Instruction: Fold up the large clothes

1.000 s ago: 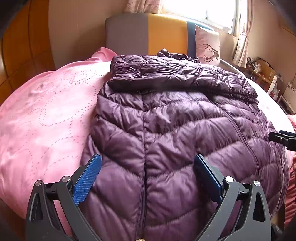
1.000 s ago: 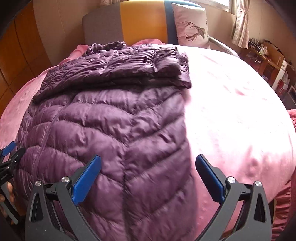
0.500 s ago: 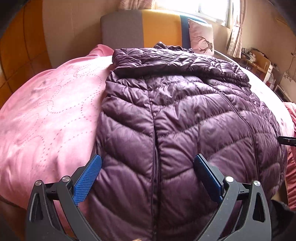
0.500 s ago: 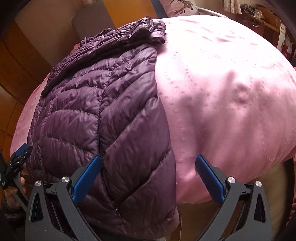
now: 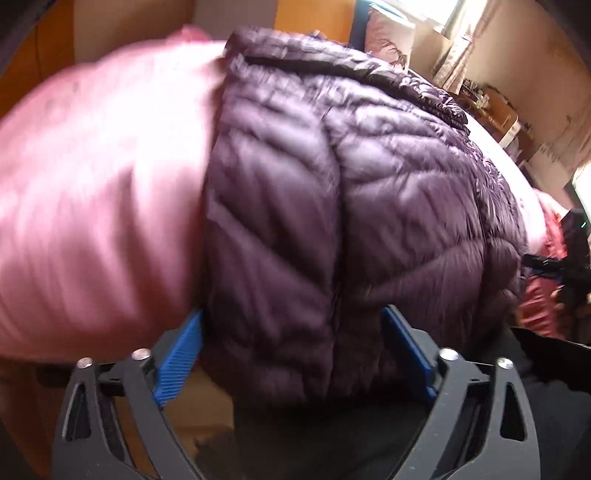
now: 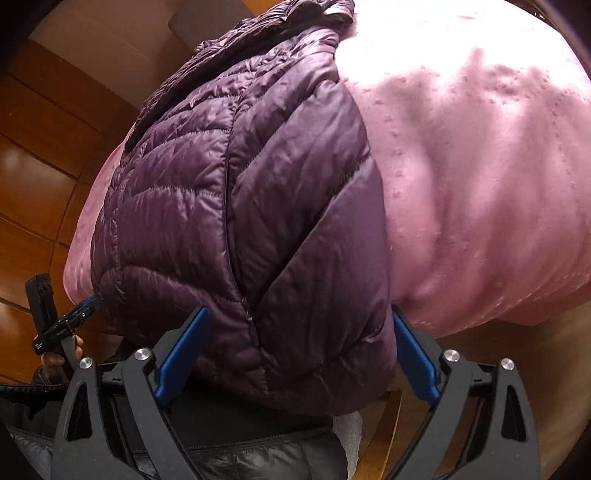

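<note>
A pink bedspread (image 5: 92, 192) covers the bed, with a pillow (image 5: 388, 37) against the headboard (image 5: 310, 18).

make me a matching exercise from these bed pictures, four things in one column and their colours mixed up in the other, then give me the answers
Things:
1. puffer jacket
2. bedspread
3. pads on the right gripper fingers
4. wall panelling beside the bed

Colours:
A. blue
B. brown wood
C. dark purple
D. pink

Pairs: 1-C, 2-D, 3-A, 4-B
</note>
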{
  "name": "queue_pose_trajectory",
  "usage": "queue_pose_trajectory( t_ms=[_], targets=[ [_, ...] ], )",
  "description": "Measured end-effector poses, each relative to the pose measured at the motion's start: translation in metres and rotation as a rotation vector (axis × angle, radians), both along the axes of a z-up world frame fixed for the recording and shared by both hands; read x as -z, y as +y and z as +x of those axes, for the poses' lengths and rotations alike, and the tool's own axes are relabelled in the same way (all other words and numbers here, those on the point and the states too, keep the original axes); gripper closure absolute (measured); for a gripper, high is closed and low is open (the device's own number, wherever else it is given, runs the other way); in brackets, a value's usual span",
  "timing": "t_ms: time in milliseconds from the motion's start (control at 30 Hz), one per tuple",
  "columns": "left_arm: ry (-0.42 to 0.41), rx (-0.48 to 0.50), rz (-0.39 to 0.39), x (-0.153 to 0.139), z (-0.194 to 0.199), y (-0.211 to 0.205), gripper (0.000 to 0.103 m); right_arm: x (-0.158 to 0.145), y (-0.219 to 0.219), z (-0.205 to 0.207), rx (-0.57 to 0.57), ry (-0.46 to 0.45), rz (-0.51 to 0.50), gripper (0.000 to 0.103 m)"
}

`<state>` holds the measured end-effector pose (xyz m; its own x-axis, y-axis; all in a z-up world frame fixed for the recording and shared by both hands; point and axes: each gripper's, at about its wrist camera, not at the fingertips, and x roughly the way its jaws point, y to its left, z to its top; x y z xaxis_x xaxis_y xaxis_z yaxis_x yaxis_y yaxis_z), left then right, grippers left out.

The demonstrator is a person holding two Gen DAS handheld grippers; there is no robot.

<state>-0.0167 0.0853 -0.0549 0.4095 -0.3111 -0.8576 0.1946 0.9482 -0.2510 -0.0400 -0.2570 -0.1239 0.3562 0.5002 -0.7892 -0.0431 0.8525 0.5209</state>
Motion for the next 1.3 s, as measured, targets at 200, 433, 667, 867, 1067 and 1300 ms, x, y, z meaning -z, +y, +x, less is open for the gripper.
queue_pose_trajectory(
  t_ms=[200,433,667,867,1067,1300],
  targets=[
    [0.077,0.004,-0.177,0.011,-0.001,0.018,0.06,0.001,0.013,-0.004,-0.066,0.0,-0.011,0.055],
    [0.037,0.066,-0.297,-0.019,-0.01,0.032,0.094,-0.046,0.022,-0.007,-0.144,-0.082,0.041,0.085],
    [-0.11,0.067,-0.515,-0.076,0.002,0.051,0.097,-0.106,0.011,0.008,-0.097,-0.257,0.203,0.088],
    [-0.189,0.051,-0.625,-0.1,0.048,0.043,0.098,-0.122,0.003,0.061,0.018,-0.312,0.274,0.088],
    [-0.212,-0.033,-0.642,-0.098,0.117,0.046,0.098,-0.114,-0.012,0.131,0.122,-0.279,0.283,0.088],
    [-0.158,-0.155,-0.568,-0.09,0.181,0.046,0.081,-0.1,-0.017,0.186,0.18,-0.217,0.254,0.052]
  ],
)
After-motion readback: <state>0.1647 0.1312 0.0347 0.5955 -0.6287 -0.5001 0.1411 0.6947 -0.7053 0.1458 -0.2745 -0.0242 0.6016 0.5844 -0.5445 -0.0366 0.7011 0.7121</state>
